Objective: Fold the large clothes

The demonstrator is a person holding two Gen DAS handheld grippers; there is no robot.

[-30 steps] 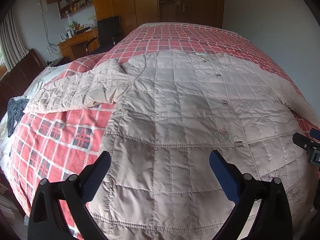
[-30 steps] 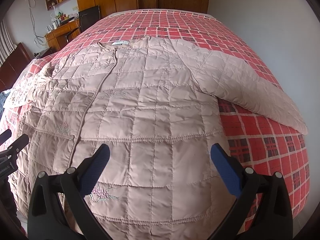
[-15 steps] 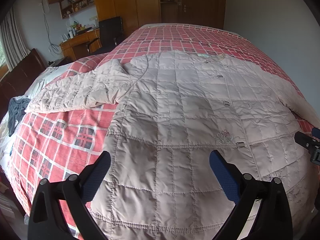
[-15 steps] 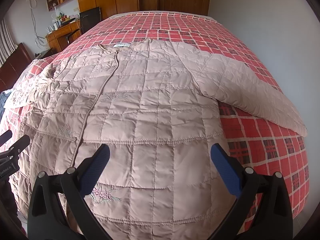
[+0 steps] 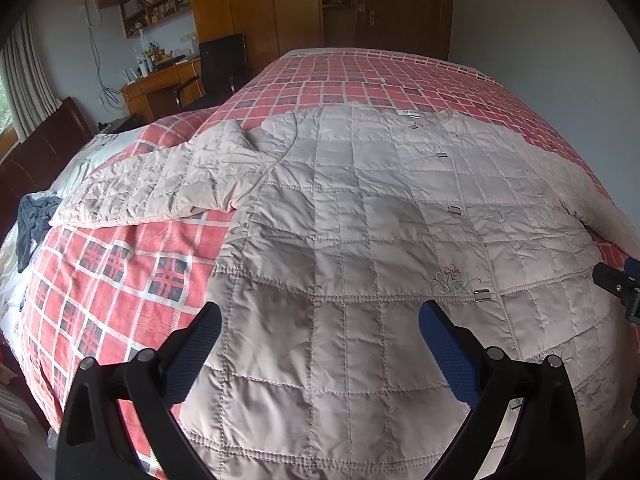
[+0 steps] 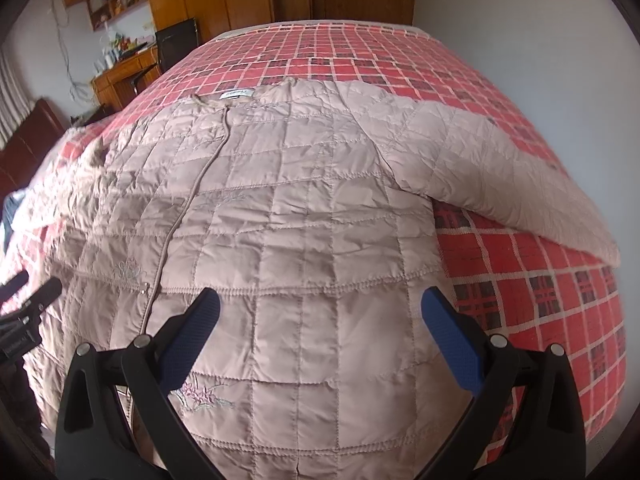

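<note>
Bedspread (image 5: 132, 276), red plaid, carries dark cloth (image 5: 34, 216) at left edge. Quilted jacket (image 5: 360, 240) lies flat, sleeves spread. Left gripper (image 5: 320, 320) and right gripper (image 6: 320, 308) fingers apart, empty.

Soft daylight from a curtained window (image 5: 16, 80) at far left; even, moderately bright exposure in both views. Right wrist view paler, the white wall (image 6: 520, 20) near overexposure. Strong fisheye curvature: bedspread (image 5: 360, 80) bulging into a dome, black vignette in every corner. Faint grey shading in the creases of the quilted jacket (image 5: 360, 240); no hard cast shadows. Sharp focus on the jacket stitching and on the left claw (image 5: 320, 320) and right claw (image 6: 320, 312); slight softness and smear toward the frame edges.
</note>
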